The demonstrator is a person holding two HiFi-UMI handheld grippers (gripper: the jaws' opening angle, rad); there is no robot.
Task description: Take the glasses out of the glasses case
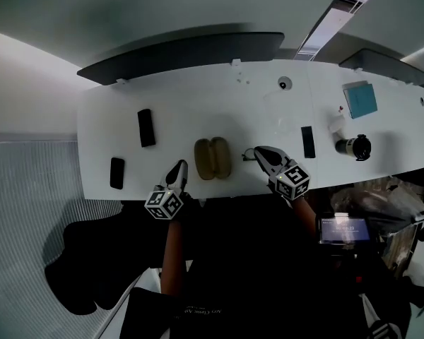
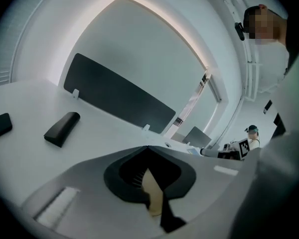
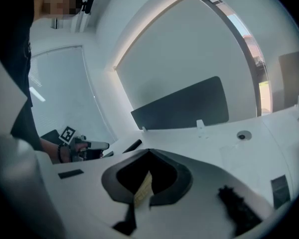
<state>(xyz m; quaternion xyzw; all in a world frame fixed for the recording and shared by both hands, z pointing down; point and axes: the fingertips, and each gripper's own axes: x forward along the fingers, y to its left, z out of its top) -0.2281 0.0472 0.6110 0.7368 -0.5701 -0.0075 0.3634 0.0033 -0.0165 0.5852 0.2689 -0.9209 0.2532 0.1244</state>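
1. Two handheld claws, the left gripper [image 1: 180, 166] and the right gripper [image 1: 258, 152], hang over the near edge of a white table [image 1: 198, 104]. Each has its jaws pressed together with nothing between them.
2. The tan glasses case [image 1: 212, 159] lies open on the table with its two halves side by side. It sits between the claws, just right of the left gripper's tip and just left of the right one's.
3. The glasses cannot be made out in any view. A small dark shape [image 1: 248, 154] off the right gripper's tip, on the case side, is too small to name.
4. Glasses are likely light, stiff and fragile, with slick lenses that scratch. The bridge, or a temple arm near its hinge, looks the safest hold, taken with a gentle squeeze.
5. The case also looks light and may slide, so one claw would probably have to pin a half while the other lifts.
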